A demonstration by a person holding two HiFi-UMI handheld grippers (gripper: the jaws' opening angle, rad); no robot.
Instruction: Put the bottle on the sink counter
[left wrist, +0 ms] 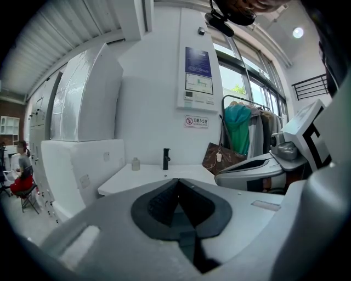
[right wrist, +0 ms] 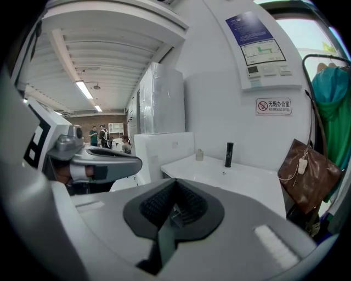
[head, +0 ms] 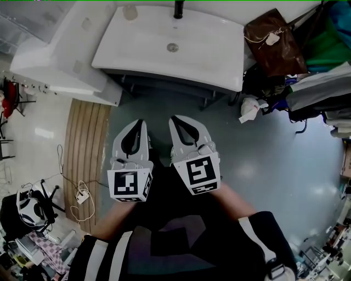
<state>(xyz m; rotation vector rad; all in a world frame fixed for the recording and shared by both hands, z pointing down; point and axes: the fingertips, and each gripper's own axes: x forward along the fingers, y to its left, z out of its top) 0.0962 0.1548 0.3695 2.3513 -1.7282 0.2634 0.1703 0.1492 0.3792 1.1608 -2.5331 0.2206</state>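
Note:
A small pale bottle [head: 130,12] stands on the white sink counter [head: 214,60] at its back left corner, left of the black faucet [head: 178,9]. The same bottle [left wrist: 135,163] shows far ahead in the left gripper view, and also as a small bottle [right wrist: 199,155] in the right gripper view. My left gripper [head: 140,123] and right gripper [head: 175,118] hang side by side over the floor, short of the counter's front edge. Both point toward the sink. Each has its jaws together with nothing between them.
A brown handbag [head: 274,41] and hanging clothes [head: 323,38] crowd the sink's right side. A large white wrapped block [head: 55,57] sits to its left. A wooden board [head: 85,148] and cables [head: 82,197] lie on the floor at the left. Crumpled white material [head: 249,107] lies near the counter's right corner.

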